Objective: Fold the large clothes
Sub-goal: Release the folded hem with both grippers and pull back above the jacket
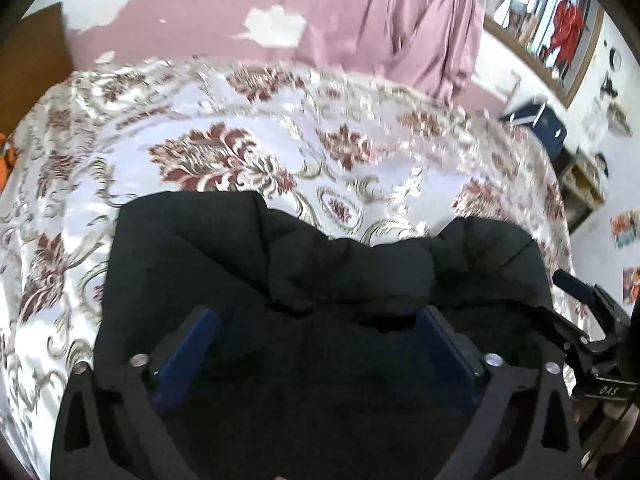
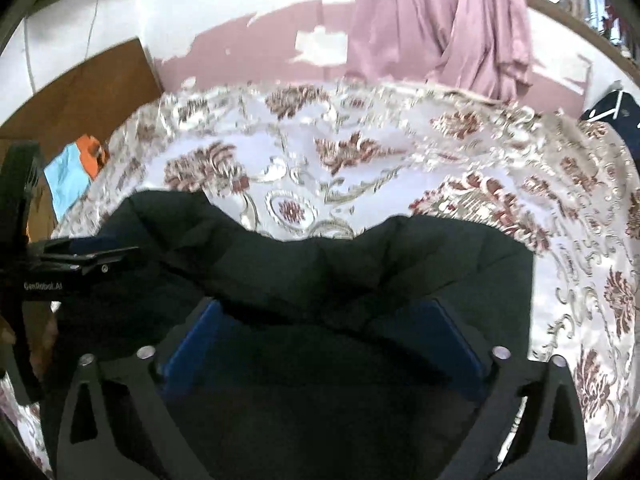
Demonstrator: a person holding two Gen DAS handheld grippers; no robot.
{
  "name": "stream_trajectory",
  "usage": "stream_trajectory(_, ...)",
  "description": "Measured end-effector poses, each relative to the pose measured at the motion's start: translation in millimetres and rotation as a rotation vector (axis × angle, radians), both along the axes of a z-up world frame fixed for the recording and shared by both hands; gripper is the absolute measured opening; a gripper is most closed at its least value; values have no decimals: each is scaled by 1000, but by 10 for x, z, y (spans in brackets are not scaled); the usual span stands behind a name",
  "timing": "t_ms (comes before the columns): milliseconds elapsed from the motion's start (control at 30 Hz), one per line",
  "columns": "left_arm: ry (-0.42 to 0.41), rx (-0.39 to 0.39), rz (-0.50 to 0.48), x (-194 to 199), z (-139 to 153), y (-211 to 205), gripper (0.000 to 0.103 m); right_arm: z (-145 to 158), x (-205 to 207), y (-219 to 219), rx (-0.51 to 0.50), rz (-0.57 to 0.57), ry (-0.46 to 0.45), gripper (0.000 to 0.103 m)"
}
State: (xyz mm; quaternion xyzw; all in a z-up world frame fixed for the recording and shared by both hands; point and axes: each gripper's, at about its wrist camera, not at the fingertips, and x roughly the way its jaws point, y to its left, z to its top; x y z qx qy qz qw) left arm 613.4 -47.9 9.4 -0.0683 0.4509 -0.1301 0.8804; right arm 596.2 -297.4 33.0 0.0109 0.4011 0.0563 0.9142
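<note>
A black quilted garment (image 1: 320,264) lies bunched and folded over on the floral bedspread (image 1: 240,152). In the left wrist view my left gripper (image 1: 318,320) hovers over it, its blue pads (image 1: 188,356) wide apart and open, pressing on nothing. The right gripper (image 1: 592,336) shows at that view's right edge, beside the garment. In the right wrist view the same garment (image 2: 360,264) spreads under my right gripper (image 2: 326,316), which is also open with its pads (image 2: 456,344) far apart. The left gripper (image 2: 80,258) juts in from the left over the cloth's left end.
The bedspread (image 2: 360,152) reaches back to a pink wall with a hanging pink curtain (image 1: 400,20). A framed mirror (image 1: 552,28), a dark blue box (image 1: 536,120) and low shelves (image 1: 584,176) stand at the right. A brown board (image 2: 80,92) and orange-and-blue cloth (image 2: 76,168) lie at the left.
</note>
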Motion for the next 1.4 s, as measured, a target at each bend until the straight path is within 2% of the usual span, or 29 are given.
stream_trajectory(100, -57, 0, 25, -243, 125, 19, 103, 110, -157, 49, -12, 6, -47, 101)
stream_trajectory(233, -138, 36, 65, -570, 261, 14, 103, 265, -419, 69, -29, 3, -121, 101)
stream_trajectory(500, -260, 61, 114, -1060, 362, 50, 103, 409, -847, 85, -66, 47, -219, 101)
stream_trajectory(833, -350, 90, 71, -1453, 326, 138, 103, 438, -1297, 39, -36, -28, -340, 101)
stream_trajectory(967, -419, 66, 89, -1719, 396, 215, 103, 457, -1542, 69, -34, -29, -397, 101)
stream_trajectory(1100, -468, 34, 91, -2108, 530, 282, 103, 534, -1854, 117, -27, -26, -439, 101)
stream_trajectory(1400, -568, 94, 86, -3253, 952, 362, 103, 1001, -2840, 243, -27, -18, -492, 101)
